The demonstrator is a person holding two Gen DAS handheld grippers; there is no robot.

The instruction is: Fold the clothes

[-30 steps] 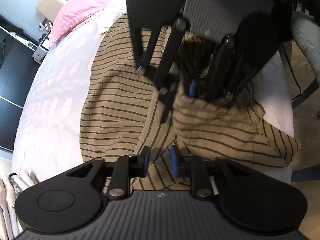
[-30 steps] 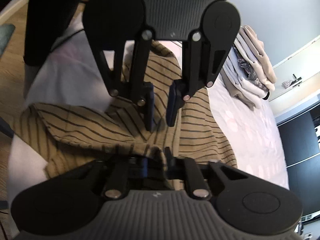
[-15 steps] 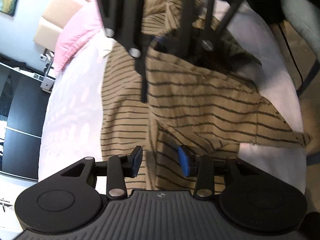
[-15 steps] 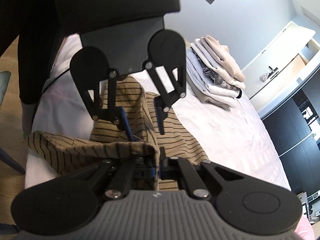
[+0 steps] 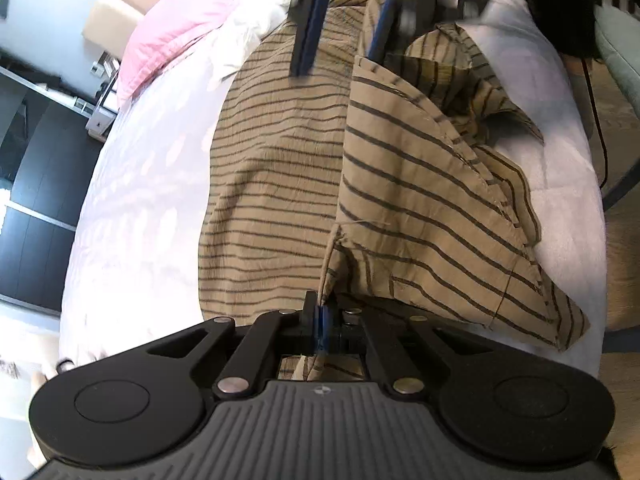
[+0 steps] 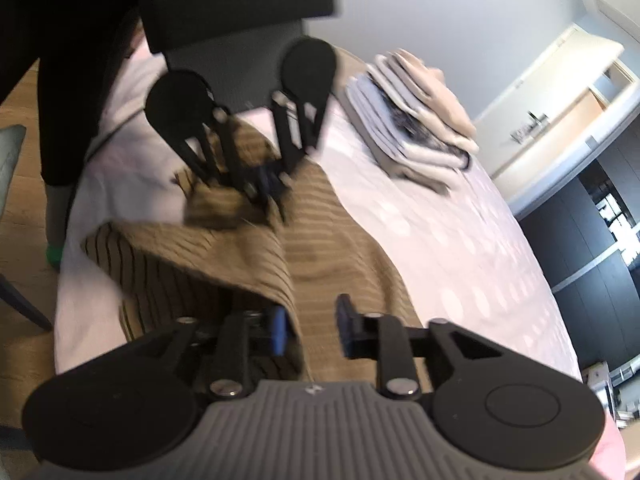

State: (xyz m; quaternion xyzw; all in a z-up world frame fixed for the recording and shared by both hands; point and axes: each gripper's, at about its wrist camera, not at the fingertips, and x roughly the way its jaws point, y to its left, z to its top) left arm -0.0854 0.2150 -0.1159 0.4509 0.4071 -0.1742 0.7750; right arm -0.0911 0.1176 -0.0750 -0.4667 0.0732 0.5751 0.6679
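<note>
We see the tan striped shirt (image 5: 276,160) spread across the white bedspread (image 5: 140,200), its near side folded over onto the flat body panel. Our left gripper (image 5: 322,322) has just been closing and now pinches the edge of that folded flap, pads pressed together on the cloth at the shirt's near hem. Our right gripper (image 6: 310,330) has just been opening; its blue pads stand apart above the shirt, and the fabric edge beside the left pad looks released, though blur makes contact hard to judge. Beyond the shirt, a stack of folded clothes (image 6: 416,120) sits on the bedspread. A pink pillow (image 5: 180,28) lies beyond the shirt's far end in the left wrist view.
</note>
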